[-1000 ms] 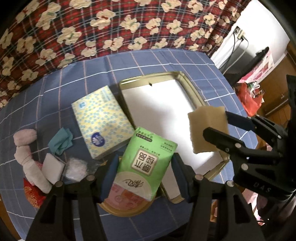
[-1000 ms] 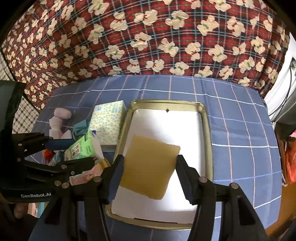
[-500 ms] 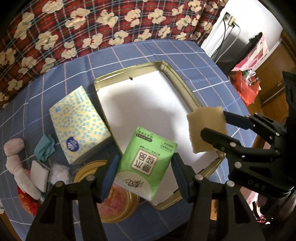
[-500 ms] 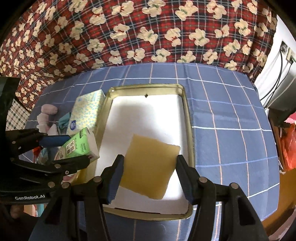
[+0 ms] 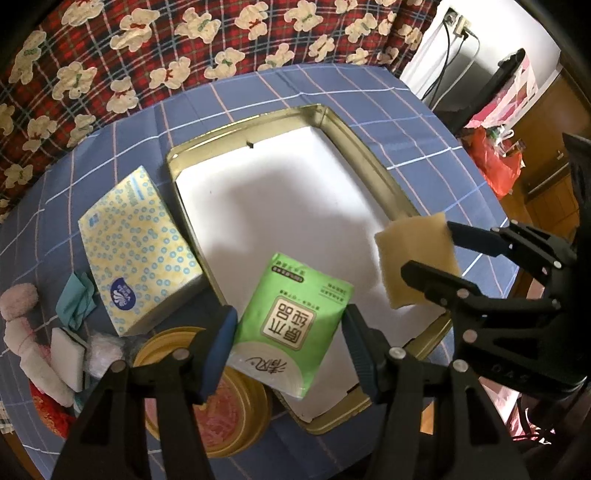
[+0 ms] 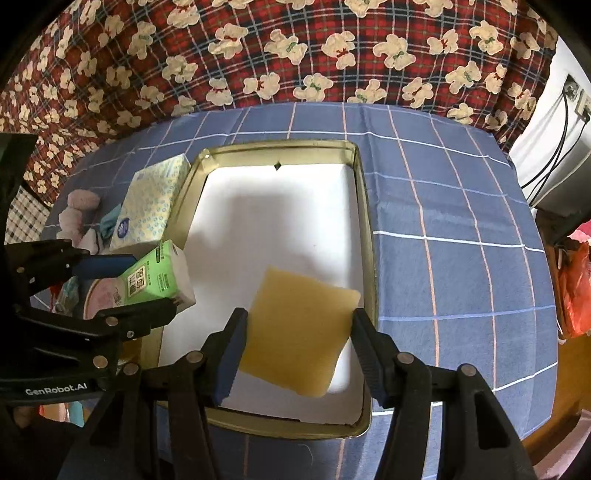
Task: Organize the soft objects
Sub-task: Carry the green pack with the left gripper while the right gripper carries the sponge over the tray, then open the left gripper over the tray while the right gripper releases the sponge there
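Left wrist view: the left gripper (image 5: 288, 328) clamps a green tissue pack (image 5: 291, 325) between its fingers, held above the near-left corner of the metal tray (image 5: 373, 155). The right gripper (image 6: 297, 339) pinches a tan sponge (image 6: 299, 332) over the tray's near-right part. A yellow dotted tissue box (image 5: 136, 251) lies just left of the tray on the blue checked tablecloth (image 5: 424, 122), with a round tin lid (image 5: 236, 417) and small cloth items (image 5: 74, 299) nearby.

Home setting: blue checked tablecloth (image 6: 461, 229), red plaid bear-print fabric (image 6: 258, 55) behind, wall socket with black cables (image 5: 456, 26), wooden cabinet (image 5: 554, 110).
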A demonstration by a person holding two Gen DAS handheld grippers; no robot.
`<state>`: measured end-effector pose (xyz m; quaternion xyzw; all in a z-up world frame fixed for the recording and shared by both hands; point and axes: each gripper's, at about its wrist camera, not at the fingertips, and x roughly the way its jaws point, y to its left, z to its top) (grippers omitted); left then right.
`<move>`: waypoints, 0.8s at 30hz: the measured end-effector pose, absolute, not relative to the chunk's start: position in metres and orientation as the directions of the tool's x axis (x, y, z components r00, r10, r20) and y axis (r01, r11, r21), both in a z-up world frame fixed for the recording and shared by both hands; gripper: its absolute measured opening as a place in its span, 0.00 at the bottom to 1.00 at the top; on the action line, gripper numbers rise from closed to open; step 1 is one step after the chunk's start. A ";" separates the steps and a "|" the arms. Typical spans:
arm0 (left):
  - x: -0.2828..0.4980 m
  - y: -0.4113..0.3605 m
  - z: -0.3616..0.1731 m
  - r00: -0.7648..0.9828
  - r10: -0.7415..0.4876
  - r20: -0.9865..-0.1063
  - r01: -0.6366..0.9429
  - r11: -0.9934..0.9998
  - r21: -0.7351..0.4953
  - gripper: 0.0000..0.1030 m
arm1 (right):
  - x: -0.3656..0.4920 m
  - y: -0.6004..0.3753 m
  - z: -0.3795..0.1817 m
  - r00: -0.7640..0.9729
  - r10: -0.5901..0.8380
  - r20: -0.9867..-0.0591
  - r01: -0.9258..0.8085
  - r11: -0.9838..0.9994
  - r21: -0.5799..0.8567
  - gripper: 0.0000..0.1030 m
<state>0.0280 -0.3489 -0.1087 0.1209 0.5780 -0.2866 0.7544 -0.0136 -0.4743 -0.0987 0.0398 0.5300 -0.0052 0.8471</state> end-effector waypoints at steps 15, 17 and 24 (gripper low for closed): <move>0.028 -0.351 -0.121 0.129 -0.287 -0.949 0.587 0.793 -0.160 0.57 | -0.014 -0.472 -0.107 0.410 0.028 -0.912 0.040 0.998 0.048 0.57; 0.027 -0.352 -0.122 0.126 -0.280 -0.952 0.592 0.791 -0.154 0.58 | -0.014 -0.472 -0.107 0.406 0.032 -0.913 0.040 0.998 0.053 0.58; 0.024 -0.351 -0.122 0.120 -0.258 -0.959 0.602 0.787 -0.137 0.59 | -0.015 -0.469 -0.107 0.397 0.038 -0.917 0.039 0.998 0.058 0.64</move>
